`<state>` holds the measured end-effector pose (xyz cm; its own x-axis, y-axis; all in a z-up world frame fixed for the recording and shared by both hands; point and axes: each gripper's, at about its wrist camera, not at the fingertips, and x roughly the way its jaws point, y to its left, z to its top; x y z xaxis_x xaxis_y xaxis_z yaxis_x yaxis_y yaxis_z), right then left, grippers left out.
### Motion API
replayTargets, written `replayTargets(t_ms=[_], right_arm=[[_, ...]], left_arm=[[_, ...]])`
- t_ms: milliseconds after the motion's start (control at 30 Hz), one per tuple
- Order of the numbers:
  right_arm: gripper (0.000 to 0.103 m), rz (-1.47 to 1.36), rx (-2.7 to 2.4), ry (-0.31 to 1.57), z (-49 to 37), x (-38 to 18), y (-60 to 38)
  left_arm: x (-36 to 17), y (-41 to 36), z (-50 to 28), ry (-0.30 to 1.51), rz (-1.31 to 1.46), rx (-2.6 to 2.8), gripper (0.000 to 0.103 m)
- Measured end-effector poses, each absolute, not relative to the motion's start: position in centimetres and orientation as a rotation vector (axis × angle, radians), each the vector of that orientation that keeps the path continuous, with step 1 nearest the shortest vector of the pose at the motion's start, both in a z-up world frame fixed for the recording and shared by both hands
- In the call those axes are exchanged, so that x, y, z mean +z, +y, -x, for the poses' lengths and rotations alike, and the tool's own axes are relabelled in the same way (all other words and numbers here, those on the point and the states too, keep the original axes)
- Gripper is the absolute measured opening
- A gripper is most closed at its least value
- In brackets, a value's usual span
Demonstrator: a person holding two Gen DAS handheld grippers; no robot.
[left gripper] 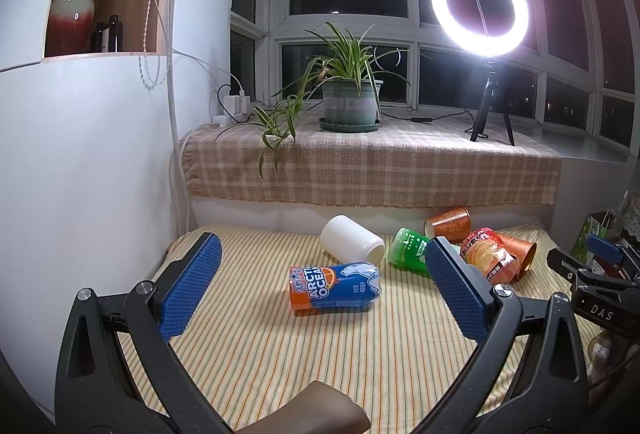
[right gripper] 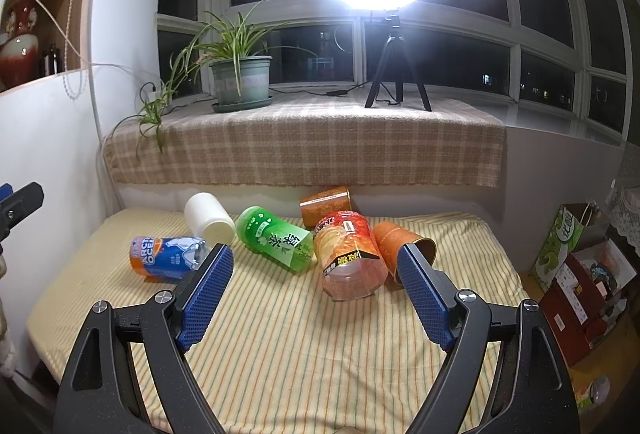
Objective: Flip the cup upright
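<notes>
Several cups lie on their sides on the striped cloth. A blue and orange Arctic Ocean cup lies nearest the left gripper. Behind it lie a white cup, a green cup, a red and orange cup and two copper-orange cups. My left gripper is open and empty, short of the blue cup. My right gripper is open and empty, just short of the red and orange cup.
A checked cloth covers the windowsill, which holds a potted plant and a ring light on a tripod. A white wall stands at the left. Boxes and bags sit at the right of the table.
</notes>
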<state>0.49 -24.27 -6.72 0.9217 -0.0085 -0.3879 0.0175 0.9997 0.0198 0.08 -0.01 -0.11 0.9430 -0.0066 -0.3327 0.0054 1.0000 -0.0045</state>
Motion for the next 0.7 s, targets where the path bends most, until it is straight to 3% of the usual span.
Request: replayTargets(t_ms=[700], right_arm=[[0.084, 0.005, 0.039, 0.437, -3.1, -7.2, -22.7]], left_arm=[[-1.6, 0.7, -1.3, 0.375, 0.012, 0.018, 0.103]])
